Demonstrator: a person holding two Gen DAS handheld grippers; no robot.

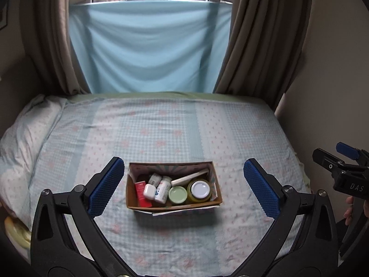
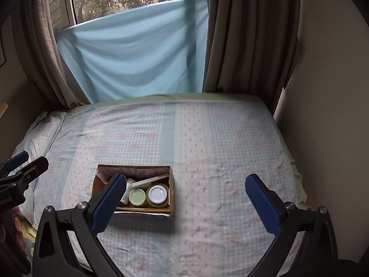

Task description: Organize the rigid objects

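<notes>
A brown cardboard box sits on the bed, filled with small items. Inside lie a red carton, a white case, a white pill bottle, a green-lidded jar, a white-lidded yellow jar and a flat white box. My left gripper stands open above the near side of the box, its blue pads either side of it. My right gripper is open too, right of the box, its left pad overlapping the box's left half.
The bed sheet is checked pale blue with pink flowers. A pillow lies at the left edge. Brown curtains and a hung blue cloth back the bed; a wall runs along the right.
</notes>
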